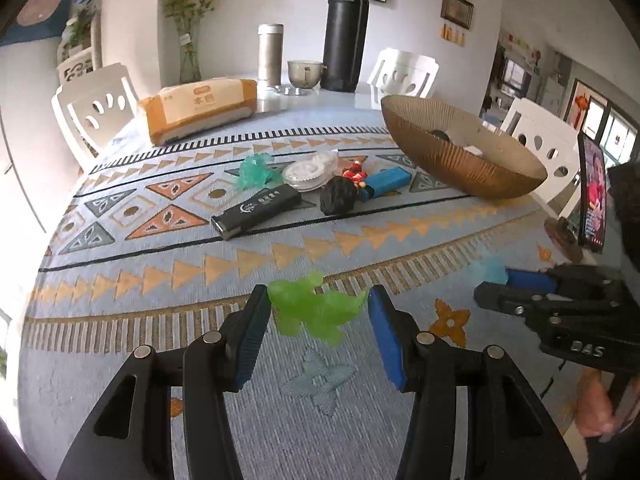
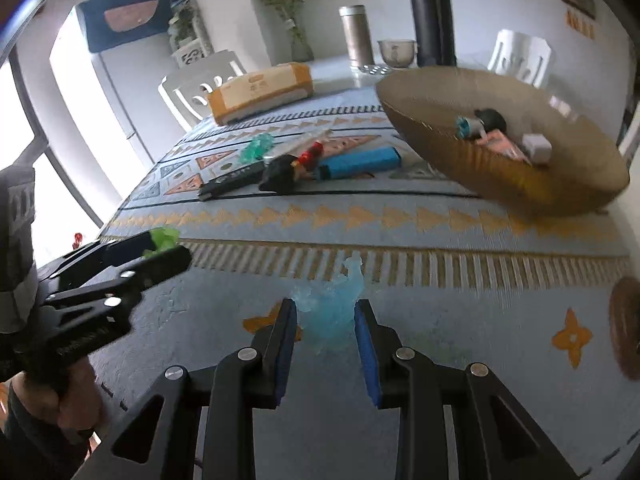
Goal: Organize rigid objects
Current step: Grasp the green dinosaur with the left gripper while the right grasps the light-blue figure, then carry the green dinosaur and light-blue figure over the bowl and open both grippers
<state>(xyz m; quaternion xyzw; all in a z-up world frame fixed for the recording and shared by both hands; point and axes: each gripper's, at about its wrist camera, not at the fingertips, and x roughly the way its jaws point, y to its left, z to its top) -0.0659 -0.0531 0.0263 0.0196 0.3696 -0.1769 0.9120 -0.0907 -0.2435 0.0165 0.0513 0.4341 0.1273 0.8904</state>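
Note:
My left gripper (image 1: 318, 312) is shut on a translucent green toy figure (image 1: 316, 312), held above the patterned tablecloth. My right gripper (image 2: 326, 316) is shut on a translucent light-blue toy figure (image 2: 334, 312); it also shows in the left wrist view (image 1: 490, 270) at the right. The left gripper shows in the right wrist view (image 2: 166, 246) with the green toy (image 2: 164, 238). Farther on lie a teal toy (image 1: 256, 172), a black lighter (image 1: 258, 210), a clear round case (image 1: 310, 170), a black lump (image 1: 338, 198), a red figure (image 1: 354, 172) and a blue lighter (image 1: 386, 182).
A ribbed brown bowl (image 1: 452, 152) stands at the right and holds several small items (image 2: 500, 136). A tissue pack (image 1: 200, 110), a steel flask (image 1: 270, 54), a cup (image 1: 306, 72) and a black thermos (image 1: 346, 32) stand at the back. A phone on a stand (image 1: 592, 196) is at the right edge.

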